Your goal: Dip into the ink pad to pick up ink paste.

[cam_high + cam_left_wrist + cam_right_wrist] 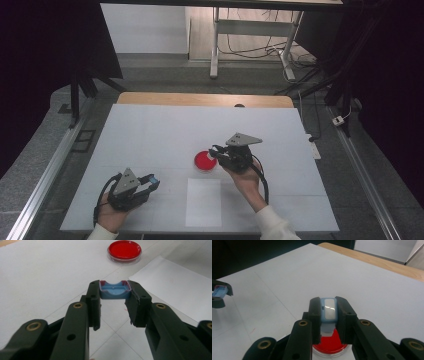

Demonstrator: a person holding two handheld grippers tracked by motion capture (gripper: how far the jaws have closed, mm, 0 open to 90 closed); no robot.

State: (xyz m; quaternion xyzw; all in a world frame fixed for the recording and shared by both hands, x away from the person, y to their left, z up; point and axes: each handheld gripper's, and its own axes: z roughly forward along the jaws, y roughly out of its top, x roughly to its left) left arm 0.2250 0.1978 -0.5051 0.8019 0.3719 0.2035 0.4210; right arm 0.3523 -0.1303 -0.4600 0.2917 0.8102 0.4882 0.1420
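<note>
A: Right gripper view: status of the right gripper [329, 315]?

B: Fingers [315, 315] clamped on a small blue stamp body [329, 308], directly above the red dish [329, 342] on the worktop [367, 290].

A: Left gripper [115, 296]?

B: Fingers pinch a blue cap [114, 291] by its sides. Both parts look light, rigid, probably slick plastic; hold flat side walls.

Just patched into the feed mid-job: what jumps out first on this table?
The red dish near the middle of the white table is the one spot of strong colour. The right gripper hangs right over it, jaws shut on a small blue stamp-like piece. Toward the near left, the left gripper holds a blue cap-like piece, with a white sheet lying between the hands.
</note>
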